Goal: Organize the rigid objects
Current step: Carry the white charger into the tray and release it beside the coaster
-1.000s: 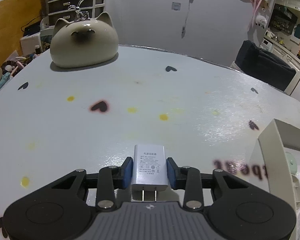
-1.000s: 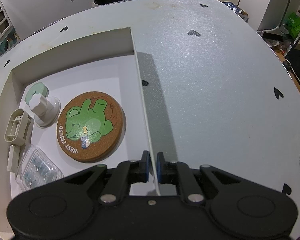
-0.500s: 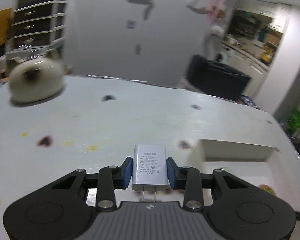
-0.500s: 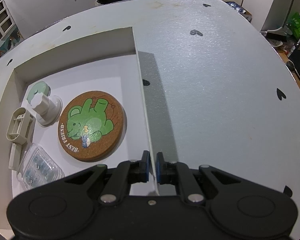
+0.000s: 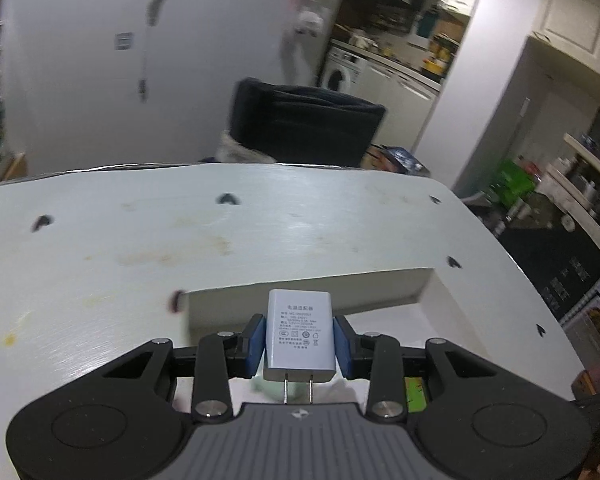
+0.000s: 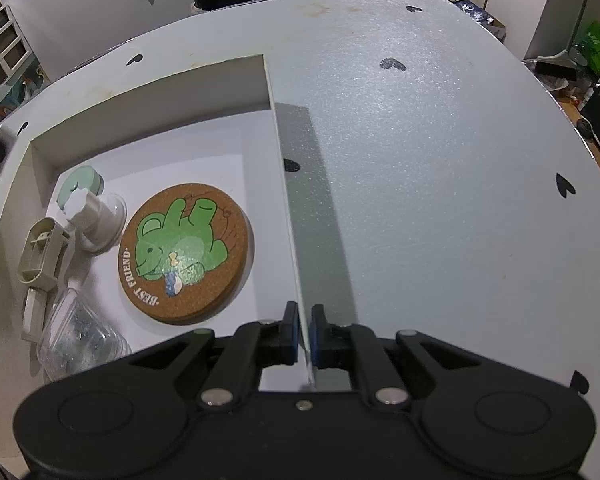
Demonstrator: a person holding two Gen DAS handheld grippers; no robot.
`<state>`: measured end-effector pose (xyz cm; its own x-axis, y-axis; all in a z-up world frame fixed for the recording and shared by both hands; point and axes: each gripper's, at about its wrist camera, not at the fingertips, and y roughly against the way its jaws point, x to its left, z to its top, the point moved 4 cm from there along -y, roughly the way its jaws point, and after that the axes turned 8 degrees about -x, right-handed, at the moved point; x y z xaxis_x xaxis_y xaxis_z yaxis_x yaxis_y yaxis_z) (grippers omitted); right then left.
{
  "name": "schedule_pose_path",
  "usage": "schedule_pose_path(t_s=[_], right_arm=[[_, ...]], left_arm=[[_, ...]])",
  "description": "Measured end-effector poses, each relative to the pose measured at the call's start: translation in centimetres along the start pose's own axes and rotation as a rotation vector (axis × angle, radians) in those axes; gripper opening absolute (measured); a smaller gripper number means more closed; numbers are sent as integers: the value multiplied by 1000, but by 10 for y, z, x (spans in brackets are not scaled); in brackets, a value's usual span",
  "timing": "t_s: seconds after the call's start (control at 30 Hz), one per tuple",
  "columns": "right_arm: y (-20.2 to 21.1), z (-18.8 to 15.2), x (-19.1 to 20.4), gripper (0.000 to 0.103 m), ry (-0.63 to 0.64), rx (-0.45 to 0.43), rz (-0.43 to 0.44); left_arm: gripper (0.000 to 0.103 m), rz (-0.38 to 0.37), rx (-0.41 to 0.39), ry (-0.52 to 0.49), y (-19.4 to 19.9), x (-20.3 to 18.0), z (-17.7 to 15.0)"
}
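My left gripper [image 5: 299,339] is shut on a white USB charger [image 5: 299,336] with its prongs pointing back at the camera, held above the near left part of the white box [image 5: 308,288]. My right gripper [image 6: 304,330] is shut on the box's right wall [image 6: 284,184], pinching the thin edge near its front end. Inside the box lie a cork coaster with a green bear [image 6: 186,252], a white suction knob [image 6: 96,216], a mint green piece [image 6: 80,184], a beige clip [image 6: 40,252] and a clear plastic case [image 6: 80,336].
The round white table [image 6: 440,160] has small black heart marks. A black chair [image 5: 300,120] stands behind the far edge. A kitchen area with shelves lies to the right beyond the table.
My left gripper has swung to the right with the charger, from over the table near the cat figure to over the box. My right gripper has kept its hold on the box wall.
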<state>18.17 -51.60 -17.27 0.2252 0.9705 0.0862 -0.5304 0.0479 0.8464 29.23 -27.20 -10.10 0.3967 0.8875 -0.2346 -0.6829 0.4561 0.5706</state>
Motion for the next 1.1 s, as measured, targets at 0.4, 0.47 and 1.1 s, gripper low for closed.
schedule_pose_path(t_s=[0.4, 0.47, 1.1], right_arm=[[-1, 1, -3, 7, -10, 5, 3], [-1, 2, -3, 6, -10, 5, 6], [-1, 1, -6, 5, 7, 7, 33]], left_arm=[[37, -96, 123, -90, -63, -69, -11], [37, -96, 142, -103, -74, -75, -15], [92, -39, 194, -137, -104, -78, -24]])
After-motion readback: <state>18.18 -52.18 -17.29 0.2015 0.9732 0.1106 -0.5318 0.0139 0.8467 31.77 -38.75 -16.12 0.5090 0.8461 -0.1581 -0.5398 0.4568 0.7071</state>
